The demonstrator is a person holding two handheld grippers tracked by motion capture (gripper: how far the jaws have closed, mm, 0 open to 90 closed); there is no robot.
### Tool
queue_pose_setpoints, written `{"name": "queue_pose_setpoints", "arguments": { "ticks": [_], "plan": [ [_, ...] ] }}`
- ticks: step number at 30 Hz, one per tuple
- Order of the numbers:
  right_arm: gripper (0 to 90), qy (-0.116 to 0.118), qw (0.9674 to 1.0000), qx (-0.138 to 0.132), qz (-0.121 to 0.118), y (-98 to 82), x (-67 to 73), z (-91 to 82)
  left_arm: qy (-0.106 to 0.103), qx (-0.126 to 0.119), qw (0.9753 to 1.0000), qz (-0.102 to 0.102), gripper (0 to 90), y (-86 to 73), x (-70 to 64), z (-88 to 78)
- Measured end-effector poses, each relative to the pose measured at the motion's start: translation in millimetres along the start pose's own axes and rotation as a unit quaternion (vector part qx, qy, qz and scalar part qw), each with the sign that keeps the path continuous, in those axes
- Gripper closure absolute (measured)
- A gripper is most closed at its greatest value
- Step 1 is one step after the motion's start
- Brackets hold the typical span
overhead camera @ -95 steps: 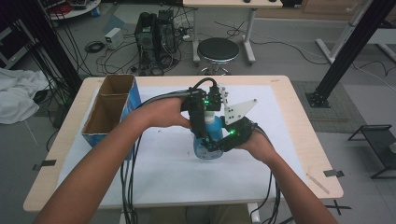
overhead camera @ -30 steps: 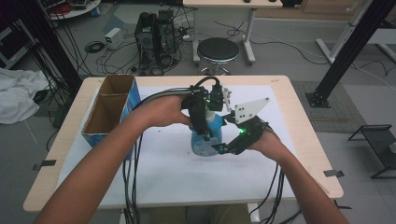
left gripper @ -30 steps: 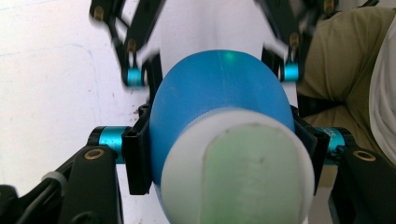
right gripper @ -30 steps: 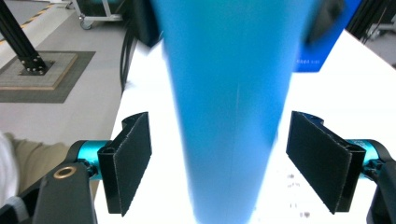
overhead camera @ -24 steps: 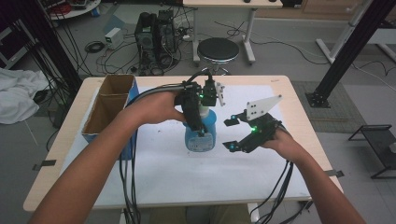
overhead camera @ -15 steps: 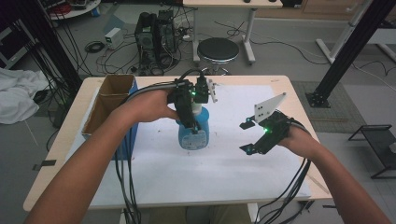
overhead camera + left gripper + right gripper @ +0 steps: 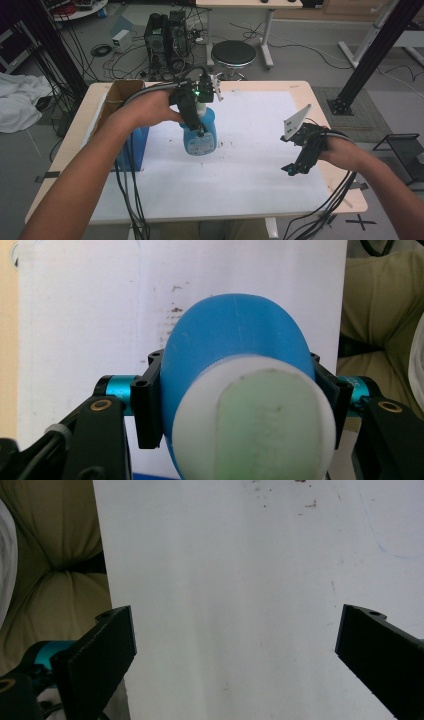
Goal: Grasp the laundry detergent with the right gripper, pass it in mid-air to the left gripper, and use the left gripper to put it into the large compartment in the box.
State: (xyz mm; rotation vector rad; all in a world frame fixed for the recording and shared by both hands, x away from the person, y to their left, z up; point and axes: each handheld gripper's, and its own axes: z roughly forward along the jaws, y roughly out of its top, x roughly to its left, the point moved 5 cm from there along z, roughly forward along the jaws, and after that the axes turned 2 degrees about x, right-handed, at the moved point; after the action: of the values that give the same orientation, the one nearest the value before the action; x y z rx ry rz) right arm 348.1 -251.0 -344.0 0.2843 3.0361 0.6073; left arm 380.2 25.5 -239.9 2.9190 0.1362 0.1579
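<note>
Left claw (image 7: 199, 126) pinches the blue bottle (image 7: 201, 135) just under its white cap (image 7: 252, 422), jaws on both sides. Bottle sits upright below the claw, over the white sheet (image 7: 240, 170) on the worktop (image 7: 320, 100). Right claw (image 7: 298, 162), well apart, spread, empty. Best keep grip level, avoid tipping.

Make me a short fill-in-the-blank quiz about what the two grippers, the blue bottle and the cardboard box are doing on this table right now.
1. The left gripper is shut on the ____ bottle.
2. The right gripper has its jaws ____, with nothing between them.
3. The cardboard box sits on the person's ____ side of the table.
4. The bottle stands over a ____ sheet that covers the table.

Missing words: blue; open; left; white
</note>
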Motion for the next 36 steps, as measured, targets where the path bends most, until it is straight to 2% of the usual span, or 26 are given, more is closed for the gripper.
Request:
{"name": "queue_pose_setpoints", "arguments": {
  "ticks": [2, 5, 6, 11, 12, 14, 17, 19, 20, 21, 24, 30, 33, 35, 36],
  "plan": [
    [1.9, -0.003, 1.0000, 0.007, 0.007, -3.5, -0.3, -5.2, 0.008, 0.006, 0.9998, -0.014, 37.7, -4.5, 4.2, -7.4],
    [2.0, -0.024, 0.9996, 0.012, 0.008, -8.5, -3.8, -13.3, 0.015, 0.009, 0.9993, -0.034, 37.7, -10.0, 9.0, -16.4],
    [1.9, -0.024, 0.9996, 0.012, 0.009, -10.1, -3.9, -15.9, 0.017, 0.012, 0.9990, -0.041, 37.7, -12.0, 10.5, -20.1],
    [1.9, -0.036, 0.9993, 0.006, 0.010, -14.9, -4.8, -25.4, 0.034, 0.014, 0.9961, -0.080, 37.7, -23.3, 19.4, -41.8],
    [2.0, -0.040, 0.9991, 0.009, 0.012, -15.9, -5.0, -26.5, 0.036, 0.008, 0.9946, -0.097, 37.7, -25.3, 20.2, -45.7],
    [1.9, -0.042, 0.9990, 0.011, 0.012, -17.4, -5.6, -26.2, 0.042, 0.008, 0.9929, -0.111, 37.7, -30.3, 23.2, -55.4],
    [2.0, -0.038, 0.9991, 0.018, 0.012, -19.0, -5.3, -25.6, 0.053, 0.002, 0.9888, -0.140, 37.7, -38.6, 26.2, -69.0],
    [2.0, -0.034, 0.9993, 0.016, 0.009, -18.4, -4.9, -25.8, 0.057, 0.008, 0.9871, -0.149, 37.7, -46.0, 27.8, -78.1],
    [1.9, -0.037, 0.9992, 0.014, 0.008, -18.0, -4.8, -26.6, 0.058, 0.014, 0.9877, -0.145, 37.7, -50.3, 29.0, -83.3],
    [2.0, -0.038, 0.9992, 0.008, 0.001, -17.2, -5.2, -26.6, 0.059, 0.007, 0.9862, -0.155, 37.7, -53.4, 28.9, -86.4],
    [2.0, -0.034, 0.9994, 0.009, -0.004, -16.6, -4.5, -27.1, 0.063, 0.005, 0.9837, -0.169, 37.7, -65.8, 30.8, -98.1],
    [2.0, -0.037, 0.9993, 0.010, 0.000, -16.4, -5.1, -29.6, 0.080, -0.001, 0.9754, -0.206, 37.6, -90.9, 34.5, -120.4],
    [2.0, -0.034, 0.9993, 0.014, 0.007, -17.8, -4.2, -31.0, 0.086, -0.006, 0.9727, -0.216, 37.7, -104.9, 35.4, -132.4],
    [2.0, -0.034, 0.9994, 0.010, 0.001, -18.1, -5.1, -31.8, 0.090, -0.011, 0.9680, -0.234, 37.7, -114.1, 34.5, -138.4],
    [2.0, -0.036, 0.9993, 0.008, 0.007, -18.3, -4.7, -32.2, 0.093, -0.010, 0.9678, -0.233, 37.7, -119.2, 35.6, -141.9]
  ]
}}
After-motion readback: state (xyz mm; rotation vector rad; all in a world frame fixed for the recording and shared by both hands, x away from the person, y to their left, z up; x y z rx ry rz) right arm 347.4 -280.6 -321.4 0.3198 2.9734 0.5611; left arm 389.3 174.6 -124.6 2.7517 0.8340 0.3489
